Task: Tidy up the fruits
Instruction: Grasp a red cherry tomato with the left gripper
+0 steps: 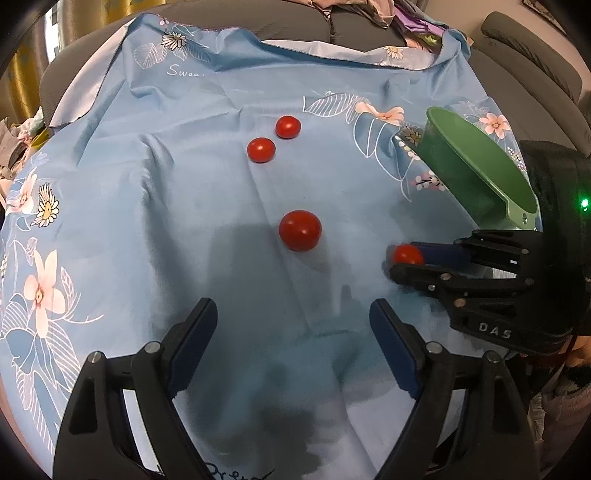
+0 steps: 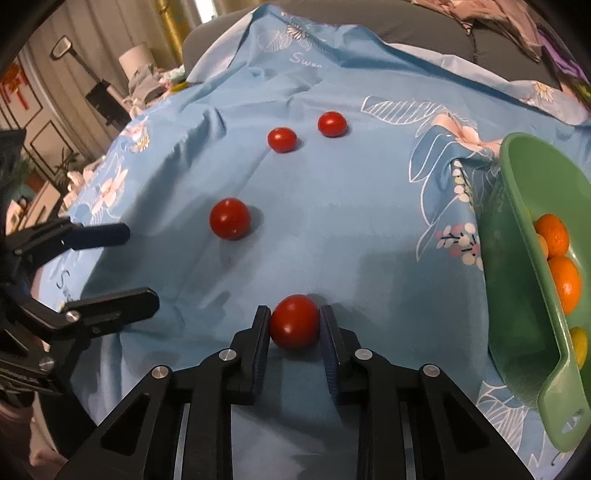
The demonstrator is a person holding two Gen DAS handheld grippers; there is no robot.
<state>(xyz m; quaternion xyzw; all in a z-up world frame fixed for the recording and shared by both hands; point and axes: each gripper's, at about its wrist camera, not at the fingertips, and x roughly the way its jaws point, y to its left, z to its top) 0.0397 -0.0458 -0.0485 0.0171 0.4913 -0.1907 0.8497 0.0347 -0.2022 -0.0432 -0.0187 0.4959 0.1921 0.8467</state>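
Observation:
Several red cherry tomatoes lie on a blue flowered cloth (image 1: 147,229). My right gripper (image 2: 293,314) is shut on the nearest tomato (image 2: 294,322), its pads pressed on both sides while the fruit rests on the cloth. The left wrist view shows the same grip, the right gripper (image 1: 400,264) on that tomato (image 1: 407,254), from the side. A larger tomato (image 1: 300,230) sits ahead of my left gripper (image 1: 293,308), which is open with nothing between its fingers. Two more tomatoes (image 1: 261,150) (image 1: 288,126) lie further back, close together. The green bowl (image 2: 517,258) at right holds oranges (image 2: 565,284).
The bowl's handle (image 2: 569,417) points toward the near right corner. A yellow fruit (image 2: 580,343) peeks from the bowl. The cloth is creased and drapes over a grey seat (image 1: 295,22). Clothes pile behind; furniture stands at left in the right wrist view.

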